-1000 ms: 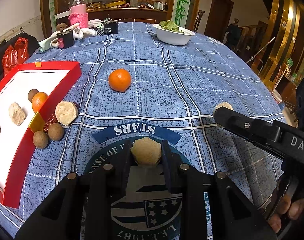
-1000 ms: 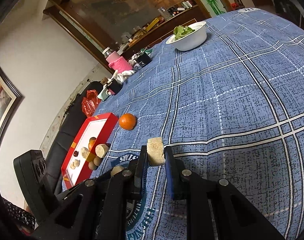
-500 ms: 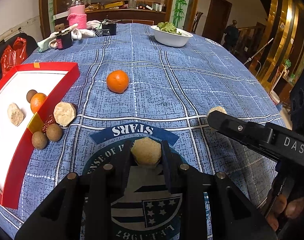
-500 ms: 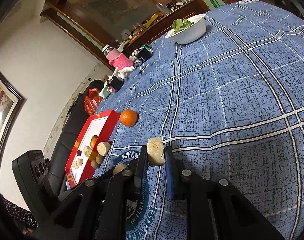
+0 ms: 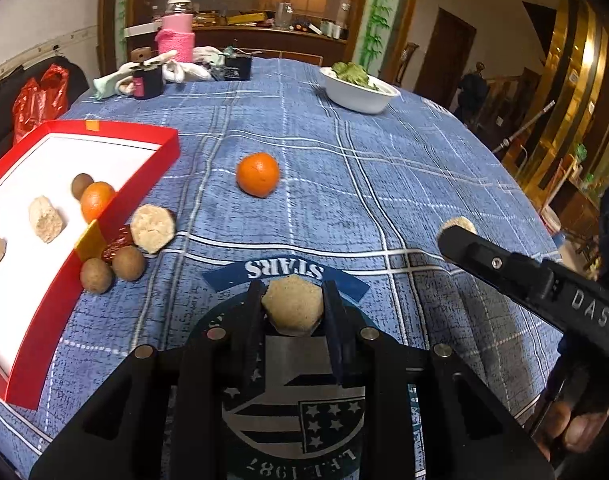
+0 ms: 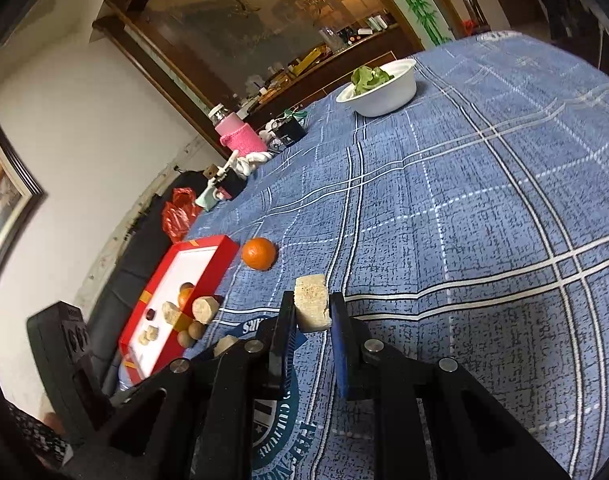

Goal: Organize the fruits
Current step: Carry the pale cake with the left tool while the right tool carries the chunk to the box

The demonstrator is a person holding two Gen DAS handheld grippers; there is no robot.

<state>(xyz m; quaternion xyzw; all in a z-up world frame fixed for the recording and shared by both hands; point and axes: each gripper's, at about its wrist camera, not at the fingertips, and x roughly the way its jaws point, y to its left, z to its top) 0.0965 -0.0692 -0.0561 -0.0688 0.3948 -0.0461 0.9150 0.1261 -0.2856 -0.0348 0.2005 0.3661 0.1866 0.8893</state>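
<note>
My left gripper (image 5: 292, 306) is shut on a tan hexagonal fruit chunk (image 5: 292, 304) above the blue cloth. My right gripper (image 6: 312, 314) is shut on a second tan chunk (image 6: 311, 307); it shows at right in the left wrist view (image 5: 456, 226). A red tray (image 5: 144, 188) at left holds an orange (image 5: 96, 200), tan chunks and small brown fruits. Beside its near edge lie a tan chunk (image 5: 152, 228), a red date (image 5: 116, 244) and two brown fruits (image 5: 112, 270). A loose orange (image 5: 258, 174) sits mid-table.
A white bowl of greens (image 5: 358, 90) stands at the far right. A pink-sleeved jar (image 5: 176, 38), a dark jar (image 5: 146, 80), white cloths and a black box (image 5: 236, 68) crowd the far left edge. A red bag (image 5: 40, 96) hangs beyond the table.
Both grippers have kept their chunks. The left view has drifted slightly left and back; the right gripper has tilted and shifted a little towards the tray.
</note>
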